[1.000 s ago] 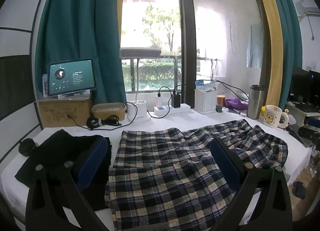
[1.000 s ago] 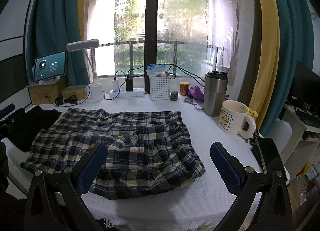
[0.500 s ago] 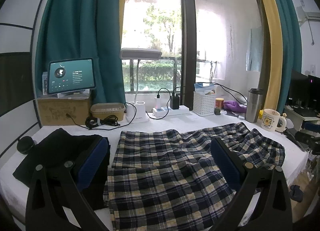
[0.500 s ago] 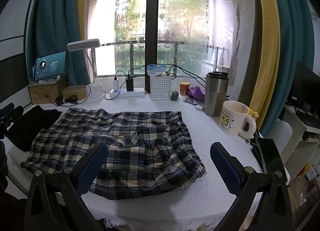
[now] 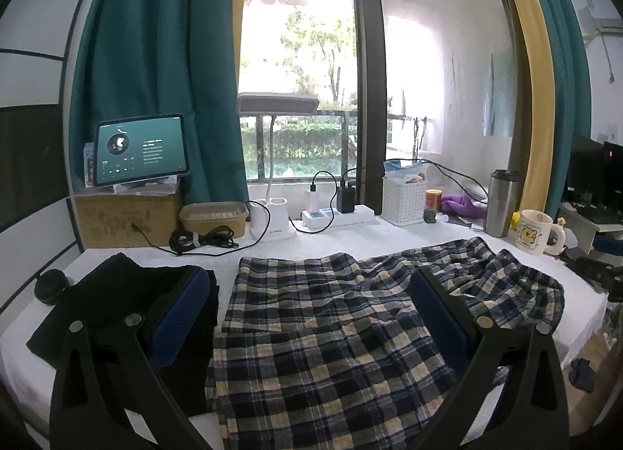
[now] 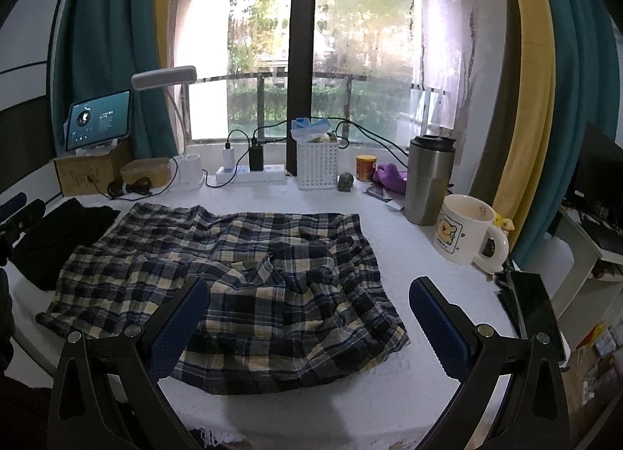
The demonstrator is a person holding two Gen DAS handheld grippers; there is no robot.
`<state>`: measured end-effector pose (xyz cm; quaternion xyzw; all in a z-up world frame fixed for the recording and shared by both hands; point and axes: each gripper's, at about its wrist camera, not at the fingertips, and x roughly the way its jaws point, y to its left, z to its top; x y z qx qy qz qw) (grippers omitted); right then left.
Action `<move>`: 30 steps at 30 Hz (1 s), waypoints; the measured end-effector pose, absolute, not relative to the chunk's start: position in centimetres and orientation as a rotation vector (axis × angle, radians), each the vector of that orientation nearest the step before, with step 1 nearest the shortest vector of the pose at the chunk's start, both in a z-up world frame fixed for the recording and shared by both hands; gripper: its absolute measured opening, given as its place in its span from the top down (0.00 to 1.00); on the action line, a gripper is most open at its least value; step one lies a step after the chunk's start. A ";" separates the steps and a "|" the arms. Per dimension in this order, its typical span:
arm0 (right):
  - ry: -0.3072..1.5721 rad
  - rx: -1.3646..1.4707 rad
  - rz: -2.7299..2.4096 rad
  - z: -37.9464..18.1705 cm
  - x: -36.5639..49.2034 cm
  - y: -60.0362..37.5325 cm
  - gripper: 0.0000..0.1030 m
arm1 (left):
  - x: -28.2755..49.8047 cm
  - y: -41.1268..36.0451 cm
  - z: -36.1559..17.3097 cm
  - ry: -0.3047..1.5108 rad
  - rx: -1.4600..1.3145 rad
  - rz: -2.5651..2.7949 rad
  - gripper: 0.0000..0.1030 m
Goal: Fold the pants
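Note:
The plaid pants (image 5: 335, 329) lie spread and rumpled on the white table (image 5: 389, 232), dark blue, black and cream checks. They also show in the right wrist view (image 6: 241, 274). My left gripper (image 5: 309, 309) is open and empty, held above the pants' left part. My right gripper (image 6: 309, 311) is open and empty, held above the pants' near right edge. Neither gripper touches the cloth.
A black garment (image 5: 117, 306) lies left of the pants. Along the back stand a tablet (image 5: 140, 150) on a cardboard box, a desk lamp (image 5: 276, 105), a power strip (image 5: 337, 214) and a white basket (image 5: 403, 200). A steel tumbler (image 6: 428, 181) and a mug (image 6: 465, 230) stand at the right.
The left gripper has drawn back and risen slightly, so the table looks a little farther. The right gripper has barely moved. The pants lie as before.

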<state>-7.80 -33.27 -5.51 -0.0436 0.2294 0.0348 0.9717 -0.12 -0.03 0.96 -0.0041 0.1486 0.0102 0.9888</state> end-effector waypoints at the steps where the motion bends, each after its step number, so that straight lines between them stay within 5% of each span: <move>1: 0.467 -0.092 0.067 -5.6 -7.5 -33.3 0.00 | 0.2 0.0 0.8 0.302 -0.006 0.021 0.01; 15: 0.606 -0.062 0.049 -8.7 0.5 -36.7 0.02 | 8.0 1.8 -1.0 0.459 -0.008 0.102 0.01; 28: 0.862 -0.017 0.098 -14.8 6.5 -38.6 0.51 | 11.9 3.1 -2.6 0.572 -0.018 0.152 0.01; 30: 0.868 -0.004 0.124 -14.9 6.1 -38.8 0.82 | 12.2 2.9 -2.7 0.587 -0.023 0.138 0.01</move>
